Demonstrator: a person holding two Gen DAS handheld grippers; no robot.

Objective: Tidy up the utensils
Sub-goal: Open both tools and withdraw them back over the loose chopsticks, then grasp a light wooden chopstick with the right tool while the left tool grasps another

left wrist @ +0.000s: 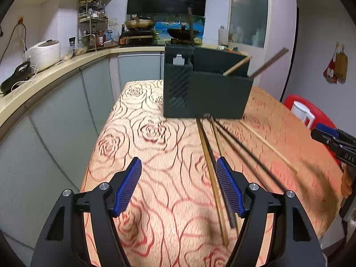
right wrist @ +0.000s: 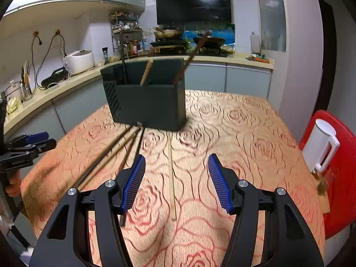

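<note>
**Lining up on loose chopsticks that run lengthwise toward the holder**

Looking along the left gripper (left wrist: 179, 187), the jaws stand spread with nothing between the pads. A bundle of chopsticks (left wrist: 213, 173) lies flat on the surface (left wrist: 155, 133), its far ends just in front of the dark utensil holder (left wrist: 207, 93) and its near ends passing beside and partly under the gripper's right-hand finger. Their long axis runs almost straight away from the camera, nearly in line with the fingers, so the sticks sit off to the right of the gap rather than across it. One pale chopstick lies apart, further right, toward the right gripper (left wrist: 333, 140) at the picture's edge. Two chopsticks already lean out of the holder's compartment.

From the right wrist view, the right gripper (right wrist: 176, 182) is likewise spread and empty. The single pale chopstick (right wrist: 171, 178) lies directly between its two blue pads, untouched by either, pointing from the gripper toward the holder (right wrist: 151, 106). The darker bundle (right wrist: 111, 160) fans out to the left, nearer the left gripper (right wrist: 29, 144).

Judging from this, the right hand is best placed for the lone stick: it need only close where it is, while the left would have to shift sideways to straddle its bundle.
</note>
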